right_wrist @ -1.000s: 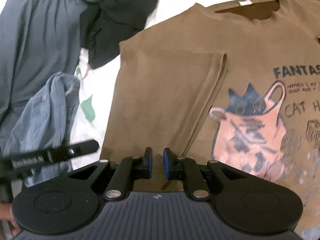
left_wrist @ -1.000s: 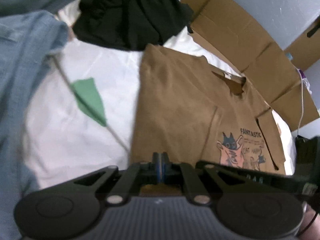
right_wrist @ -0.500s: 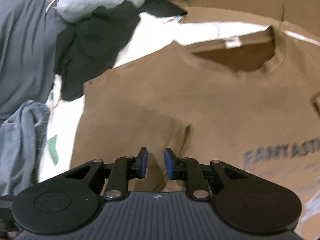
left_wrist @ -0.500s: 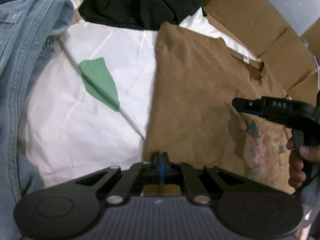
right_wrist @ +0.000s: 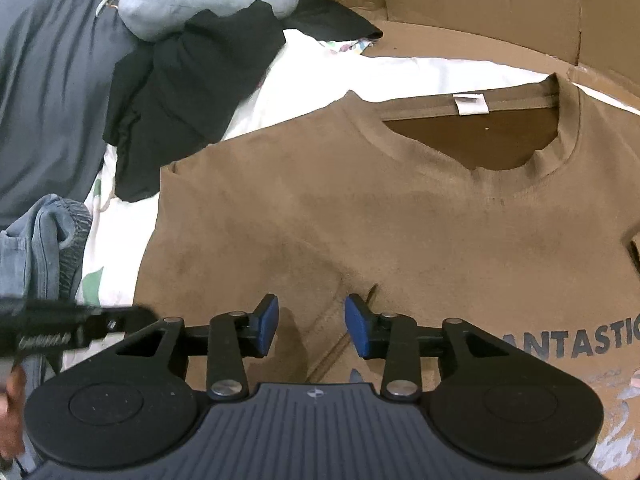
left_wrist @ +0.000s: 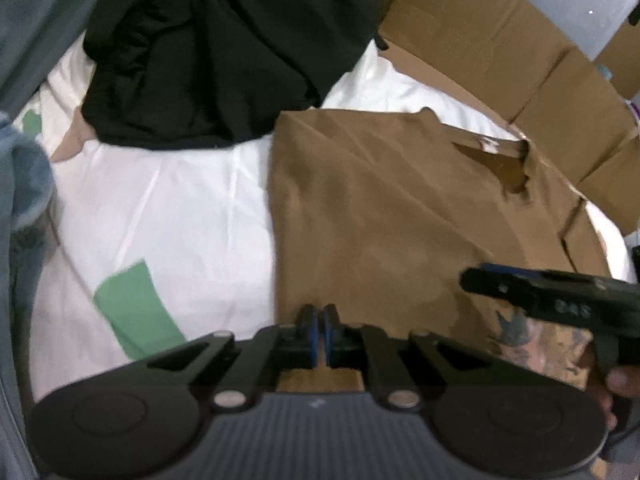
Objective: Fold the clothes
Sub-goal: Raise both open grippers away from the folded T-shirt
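Observation:
A brown T-shirt [left_wrist: 380, 220] with a cat print and the word FANTASTIC lies flat on a white sheet [left_wrist: 160, 208], collar away from me. Its left side is folded inward, and the fold's edge runs down the chest [right_wrist: 340, 308]. My left gripper [left_wrist: 320, 334] hovers over the shirt's lower left edge, its blue pads shut to a thin slit with no cloth visible between them. My right gripper [right_wrist: 313, 330] stands open just above that fold edge, below the collar and its white label [right_wrist: 472, 104]. The right tool's black fingers [left_wrist: 520, 288] cross the left wrist view.
A black garment [left_wrist: 220, 48] is heaped beyond the shirt's left shoulder. Blue denim [right_wrist: 36, 248] and a dark grey garment [right_wrist: 48, 100] lie to the left, with a grey neck pillow [right_wrist: 192, 0] behind. Cardboard [left_wrist: 500, 40] borders the far side. The sheet has green leaf patches [left_wrist: 132, 312].
My right gripper moved up the shirt from the cat print towards the collar, and its jaws spread wide. My left gripper shifted along the shirt's left edge, and its pads now show a slit.

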`<state>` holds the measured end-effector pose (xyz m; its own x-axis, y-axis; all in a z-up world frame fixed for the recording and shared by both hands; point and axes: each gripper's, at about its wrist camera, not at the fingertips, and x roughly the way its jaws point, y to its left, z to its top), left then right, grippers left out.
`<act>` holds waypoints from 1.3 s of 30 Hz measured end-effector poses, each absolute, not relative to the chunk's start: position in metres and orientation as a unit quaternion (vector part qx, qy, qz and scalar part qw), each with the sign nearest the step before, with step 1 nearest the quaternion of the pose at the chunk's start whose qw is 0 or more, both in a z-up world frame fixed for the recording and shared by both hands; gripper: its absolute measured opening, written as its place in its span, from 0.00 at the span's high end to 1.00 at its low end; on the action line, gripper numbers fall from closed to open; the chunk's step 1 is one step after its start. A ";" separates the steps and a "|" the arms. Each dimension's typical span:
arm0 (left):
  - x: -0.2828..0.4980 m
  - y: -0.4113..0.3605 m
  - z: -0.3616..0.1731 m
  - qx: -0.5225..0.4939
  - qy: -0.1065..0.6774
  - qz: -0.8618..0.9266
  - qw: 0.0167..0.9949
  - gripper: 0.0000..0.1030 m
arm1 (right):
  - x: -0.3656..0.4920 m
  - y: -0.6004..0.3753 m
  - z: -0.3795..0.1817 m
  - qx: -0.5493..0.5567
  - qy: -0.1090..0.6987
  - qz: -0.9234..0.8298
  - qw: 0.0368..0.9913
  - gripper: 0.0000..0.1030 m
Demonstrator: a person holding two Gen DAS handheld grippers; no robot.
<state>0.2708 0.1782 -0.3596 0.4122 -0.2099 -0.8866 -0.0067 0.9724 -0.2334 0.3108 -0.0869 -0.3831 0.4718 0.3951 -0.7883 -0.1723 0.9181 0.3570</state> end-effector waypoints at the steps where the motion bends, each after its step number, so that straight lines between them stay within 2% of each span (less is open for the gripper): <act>1: 0.275 0.179 -0.361 -0.094 0.541 -0.060 0.834 0.98 | 0.311 -0.087 -0.383 0.110 0.485 0.168 0.851 0.57; 11: 0.289 0.171 -0.329 -0.058 0.519 -0.056 0.851 0.94 | 0.303 -0.097 -0.379 0.095 0.471 0.163 0.862 0.57; 21: 0.340 0.164 -0.354 -0.034 0.533 -0.041 0.844 0.92 | 0.301 -0.099 -0.384 0.126 0.475 0.163 0.855 0.57; 23: 0.345 0.167 -0.357 -0.049 0.537 -0.034 0.841 0.92 | 0.297 -0.099 -0.386 0.131 0.475 0.164 0.855 0.54; 24: 0.345 0.167 -0.356 -0.054 0.538 -0.030 0.840 0.92 | 0.294 -0.098 -0.386 0.129 0.475 0.165 0.855 0.49; 25: 0.345 0.167 -0.356 -0.060 0.540 -0.027 0.839 0.89 | 0.291 -0.097 -0.385 0.125 0.475 0.168 0.855 0.48; 27: 0.342 0.168 -0.351 -0.080 0.540 -0.037 0.837 0.68 | 0.286 -0.098 -0.384 0.118 0.476 0.173 0.854 0.47; 28: 0.341 0.168 -0.349 -0.089 0.540 -0.042 0.836 0.50 | 0.284 -0.100 -0.382 0.119 0.479 0.174 0.852 0.46; 29: 0.338 0.167 -0.345 -0.096 0.541 -0.050 0.834 0.37 | 0.282 -0.102 -0.380 0.119 0.482 0.175 0.850 0.46; 31: 0.330 0.161 -0.331 -0.087 0.543 -0.055 0.834 0.31 | 0.276 -0.106 -0.375 0.111 0.494 0.173 0.845 0.45; 36: 0.308 0.162 -0.284 -0.111 0.560 -0.032 0.820 0.26 | 0.252 -0.128 -0.343 0.115 0.519 0.165 0.831 0.39; 38: 0.300 0.165 -0.259 -0.116 0.560 -0.023 0.820 0.17 | 0.244 -0.139 -0.319 0.125 0.520 0.167 0.828 0.32; 39: 0.295 0.165 -0.247 -0.117 0.561 -0.023 0.819 0.16 | 0.240 -0.145 -0.307 0.130 0.520 0.168 0.827 0.27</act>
<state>0.2952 0.1647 -0.2470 0.3696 -0.1686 -0.9138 -0.0935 0.9717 -0.2171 0.2399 -0.1447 -0.3067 0.4029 0.4125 -0.8170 -0.1427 0.9100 0.3892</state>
